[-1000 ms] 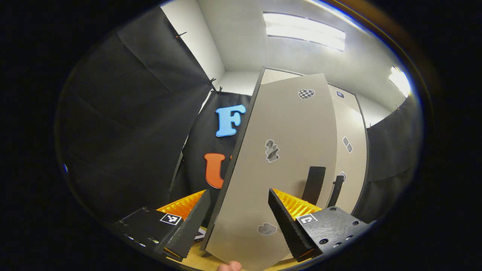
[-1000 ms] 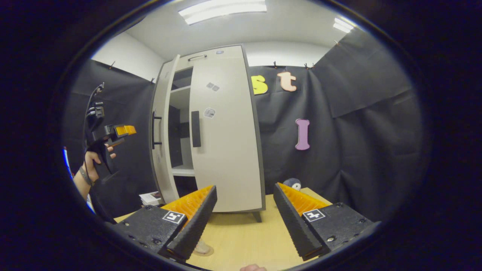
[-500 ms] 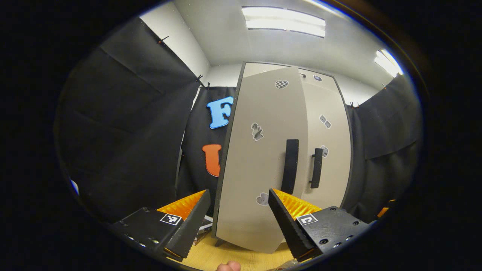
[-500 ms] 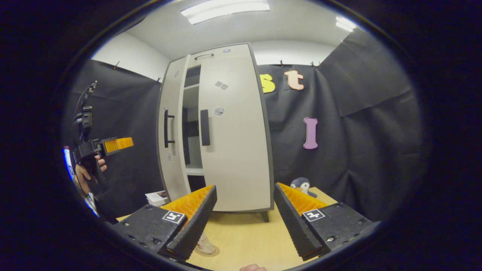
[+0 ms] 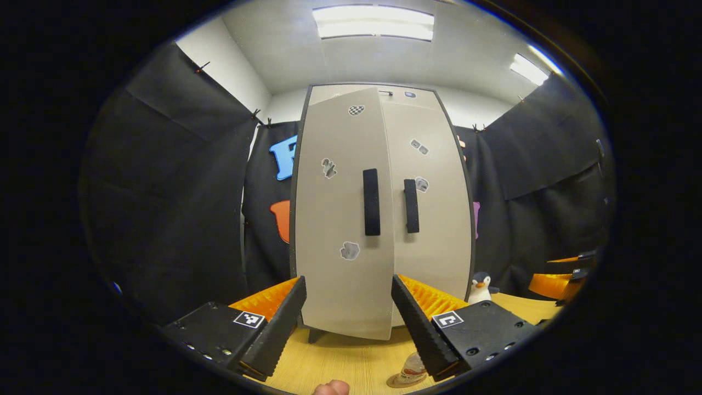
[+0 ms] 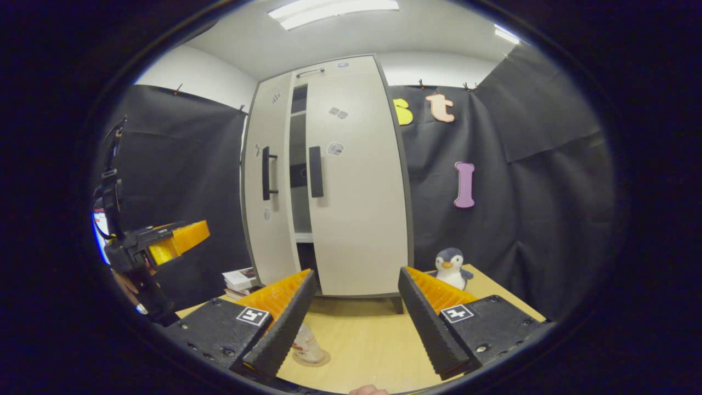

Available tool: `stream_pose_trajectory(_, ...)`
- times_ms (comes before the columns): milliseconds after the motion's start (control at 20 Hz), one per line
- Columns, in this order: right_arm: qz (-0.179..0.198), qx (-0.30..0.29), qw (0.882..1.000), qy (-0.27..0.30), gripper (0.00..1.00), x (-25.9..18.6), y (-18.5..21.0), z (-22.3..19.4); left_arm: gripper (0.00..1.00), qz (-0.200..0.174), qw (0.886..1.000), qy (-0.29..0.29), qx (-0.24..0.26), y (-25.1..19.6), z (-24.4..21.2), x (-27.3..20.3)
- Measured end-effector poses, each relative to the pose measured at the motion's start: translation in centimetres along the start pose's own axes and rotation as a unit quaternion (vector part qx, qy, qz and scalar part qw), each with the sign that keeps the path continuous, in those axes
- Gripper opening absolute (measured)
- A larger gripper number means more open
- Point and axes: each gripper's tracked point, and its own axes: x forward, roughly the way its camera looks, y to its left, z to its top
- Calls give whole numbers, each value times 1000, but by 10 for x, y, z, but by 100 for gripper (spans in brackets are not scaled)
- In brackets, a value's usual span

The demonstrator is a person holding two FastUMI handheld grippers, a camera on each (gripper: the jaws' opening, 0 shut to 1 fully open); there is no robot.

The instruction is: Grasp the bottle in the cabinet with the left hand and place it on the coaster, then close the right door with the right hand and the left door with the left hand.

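The beige cabinet stands on the wooden table. Its right door is flush. Its left door stands slightly ajar, leaving a narrow dark gap, and both carry black handles. A clear bottle stands on a round coaster on the table, low in the right gripper view; the bottle also shows beside my left gripper's right finger. My left gripper is open and empty, off the left door. My right gripper is open and empty, back from the cabinet. The left gripper appears far left in the right gripper view.
A toy penguin sits on the table right of the cabinet. A stack of books lies left of the cabinet's foot. The wooden table stretches in front of the cabinet. Black cloth walls close in both sides.
The left door has swung most of the way toward the cabinet, and the gap has narrowed. My left gripper has drawn back from the door and lowered. My right gripper has pulled back slightly.
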Motion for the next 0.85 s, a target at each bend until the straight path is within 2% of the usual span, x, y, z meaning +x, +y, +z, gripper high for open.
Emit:
stream_pose_trajectory(100, -4, -1, 1000, 1, 99, -4, -1, -4, 95, -2, 1000, 9, -11, -9, -12, -9)
stream_pose_trajectory(150, -5, -1, 1000, 2, 94, -5, -2, -6, 95, -3, 1000, 11, -17, -13, -17, -13)
stream_pose_trajectory(200, -6, 1, 1000, 4, 94, -6, -2, -7, 95, -4, 1000, 11, -23, -15, -19, -19)
stream_pose_trajectory(250, -5, 1, 1000, 6, 99, -6, -2, -8, 95, -5, 1000, 12, -28, -16, -23, -22)
stream_pose_trajectory(300, -6, 0, 1000, 8, 94, -7, -2, -9, 95, -5, 999, 13, -29, -17, -25, -27)
stream_pose_trajectory(400, -6, -4, 1000, 9, 94, -9, -2, -10, 95, -2, 999, 19, -28, -15, -29, -31)
stream_pose_trajectory(450, -7, -5, 1000, 7, 94, -11, -3, -8, 99, 1, 999, 20, -26, -14, -28, -32)
stream_pose_trajectory(500, -8, -4, 1000, 5, 99, -11, -4, -6, 95, 4, 999, 19, -27, -12, -27, -33)
stream_pose_trajectory(550, -7, -2, 1000, 3, 94, -12, -3, -6, 99, 7, 999, 16, -27, -12, -25, -33)
stream_pose_trajectory(600, -7, 0, 1000, 3, 99, -12, -2, -6, 95, 8, 999, 15, -28, -11, -24, -33)
stream_pose_trajectory(750, -2, 5, 1000, 0, 99, -12, 1, -5, 95, 9, 999, 14, -35, -12, -21, -31)
stream_pose_trajectory(800, 0, 5, 1000, 1, 99, -12, 1, -5, 99, 8, 999, 12, -35, -12, -21, -31)
stream_pose_trajectory(850, 2, 6, 1000, 2, 99, -10, 3, -5, 95, 8, 999, 12, -35, -13, -20, -30)
